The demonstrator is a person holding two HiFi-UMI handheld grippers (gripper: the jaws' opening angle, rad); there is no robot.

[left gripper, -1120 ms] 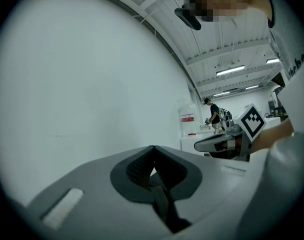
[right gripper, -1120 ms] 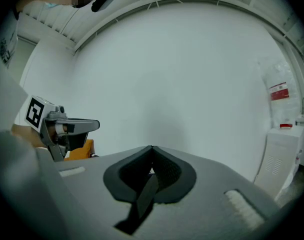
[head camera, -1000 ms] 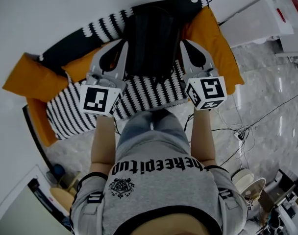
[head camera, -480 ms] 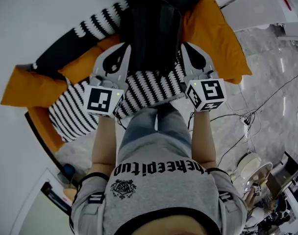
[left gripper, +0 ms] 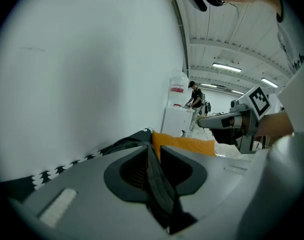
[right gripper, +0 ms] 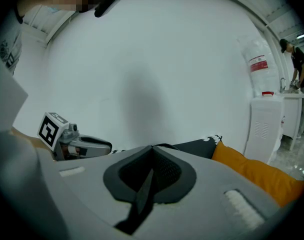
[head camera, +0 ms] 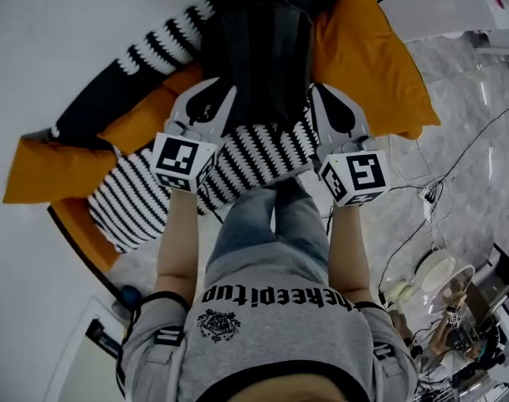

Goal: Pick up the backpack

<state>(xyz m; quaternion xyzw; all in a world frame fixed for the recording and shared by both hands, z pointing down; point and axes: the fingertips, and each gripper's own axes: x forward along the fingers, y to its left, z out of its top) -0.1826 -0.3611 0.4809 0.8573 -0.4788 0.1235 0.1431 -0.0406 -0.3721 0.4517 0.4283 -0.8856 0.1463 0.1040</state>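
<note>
The black backpack [head camera: 263, 53] stands upright on the sofa against the wall, between my two grippers. My left gripper [head camera: 227, 88] is at its left side; its jaws are opening, slightly apart, with a dark backpack strap [left gripper: 161, 186] lying loose in the gap. My right gripper [head camera: 315, 88] is at the backpack's right side, shut on a thin black strap [right gripper: 141, 196] that hangs from between its jaws. In the left gripper view the right gripper [left gripper: 224, 120] shows across from it; in the right gripper view the left gripper [right gripper: 92, 145] shows likewise.
The sofa carries orange cushions [head camera: 367, 57] and a black-and-white striped blanket [head camera: 254, 153] under the backpack. A white wall rises behind it. Cables [head camera: 443, 195] trail over the marble floor at the right. A white cabinet [right gripper: 267, 129] and a distant person [left gripper: 196, 96] are beyond the sofa's end.
Both grippers have sunk toward the sofa alongside the backpack, the left one farther. The backpack now rests lower against the cushions.
</note>
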